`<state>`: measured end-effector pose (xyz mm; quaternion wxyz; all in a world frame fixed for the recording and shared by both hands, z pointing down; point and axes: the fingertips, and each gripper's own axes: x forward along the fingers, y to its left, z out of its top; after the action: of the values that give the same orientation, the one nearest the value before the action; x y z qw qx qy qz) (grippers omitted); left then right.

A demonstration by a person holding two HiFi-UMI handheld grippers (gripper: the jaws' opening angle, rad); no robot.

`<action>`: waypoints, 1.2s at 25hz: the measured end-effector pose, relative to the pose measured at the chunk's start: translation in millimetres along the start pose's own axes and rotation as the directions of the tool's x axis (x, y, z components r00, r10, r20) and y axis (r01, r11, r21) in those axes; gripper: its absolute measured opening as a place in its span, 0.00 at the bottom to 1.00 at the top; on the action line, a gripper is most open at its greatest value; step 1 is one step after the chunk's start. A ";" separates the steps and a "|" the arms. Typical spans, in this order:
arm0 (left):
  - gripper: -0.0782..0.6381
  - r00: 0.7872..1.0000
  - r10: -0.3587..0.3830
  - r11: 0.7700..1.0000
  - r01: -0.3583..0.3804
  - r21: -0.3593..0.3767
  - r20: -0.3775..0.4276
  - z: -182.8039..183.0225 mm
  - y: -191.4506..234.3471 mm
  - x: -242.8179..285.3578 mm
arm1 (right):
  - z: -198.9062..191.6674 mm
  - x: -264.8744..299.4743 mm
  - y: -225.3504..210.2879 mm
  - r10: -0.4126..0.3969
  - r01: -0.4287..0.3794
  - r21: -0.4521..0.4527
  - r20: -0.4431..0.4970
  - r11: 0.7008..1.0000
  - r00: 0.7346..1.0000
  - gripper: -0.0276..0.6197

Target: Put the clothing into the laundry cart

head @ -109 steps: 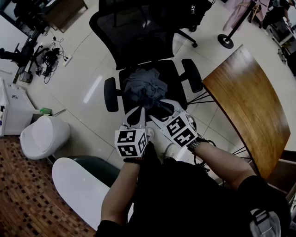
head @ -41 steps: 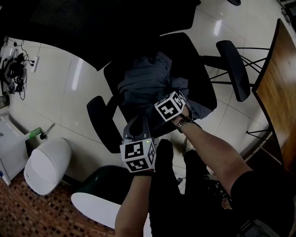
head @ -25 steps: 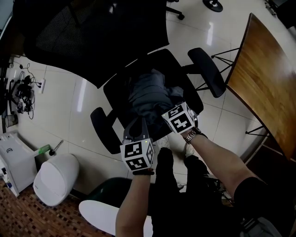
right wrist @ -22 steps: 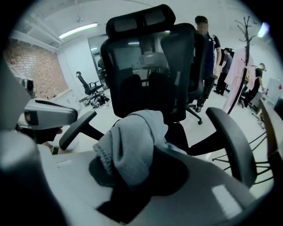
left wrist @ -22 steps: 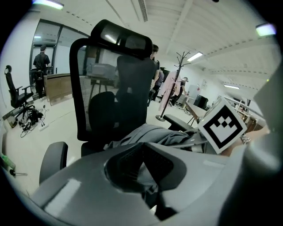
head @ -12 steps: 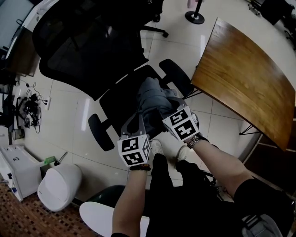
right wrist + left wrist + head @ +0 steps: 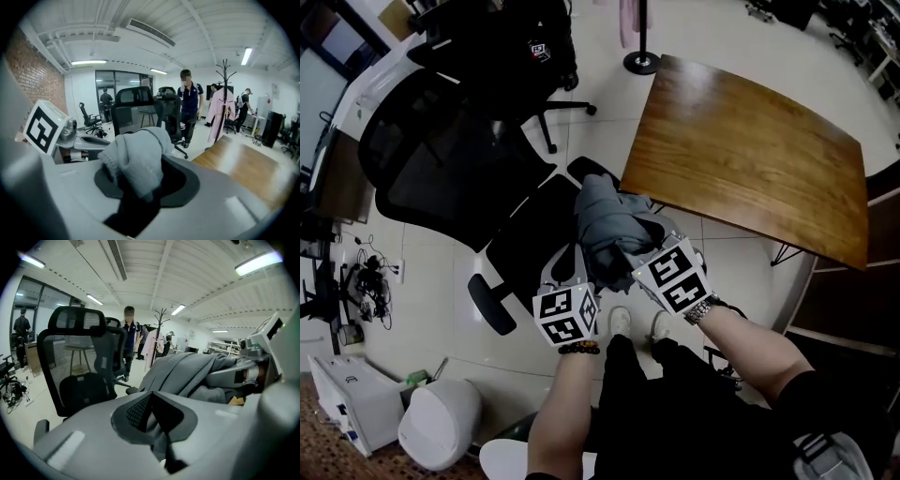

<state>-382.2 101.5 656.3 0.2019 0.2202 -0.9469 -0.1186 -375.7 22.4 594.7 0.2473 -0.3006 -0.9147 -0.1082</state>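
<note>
Tiled floor [image 7: 422,281] below; above the office chair [image 7: 441,178] your left gripper [image 7: 567,267] and right gripper [image 7: 645,251] clamp the grey garment [image 7: 609,220] between them.

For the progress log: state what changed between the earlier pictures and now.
The left gripper and right gripper closed on the grey garment and lifted it up off the office chair, whose seat is now bare. The office chair and wooden table stand as before.
</note>
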 end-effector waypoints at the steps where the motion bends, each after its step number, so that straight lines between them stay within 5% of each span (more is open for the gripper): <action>1: 0.11 1.000 -0.023 1.000 0.023 0.007 0.000 6.3 -16.2 0.8 | 6.4 -18.8 -6.9 -0.019 0.019 0.002 0.014 1.000 1.000 0.27; 6: 0.11 0.986 -0.166 0.983 0.166 0.071 -0.009 27.6 -94.9 27.4 | 19.4 -96.1 -50.9 -0.147 0.145 0.034 0.079 0.989 0.986 0.27; 10: 0.11 0.951 -0.307 0.941 0.309 0.141 -0.036 35.3 -177.3 33.1 | 11.6 -176.6 -76.7 -0.293 0.285 0.084 0.107 0.955 0.950 0.27; 18: 0.11 0.832 -0.541 0.796 0.554 0.243 -0.124 46.2 -300.5 17.6 | -1.1 -298.8 -96.1 -0.556 0.531 0.206 0.094 0.822 0.826 0.27; 30: 0.11 0.585 -0.765 0.517 0.807 0.286 -0.270 38.1 -429.9 -32.5 | -4.2 -438.4 -83.5 -0.824 0.776 0.325 0.019 0.540 0.566 0.27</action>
<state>-213.4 -254.3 476.9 0.1315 0.6649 -0.7353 0.0004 -119.0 -263.3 367.3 0.1310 0.1822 -0.9731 -0.0527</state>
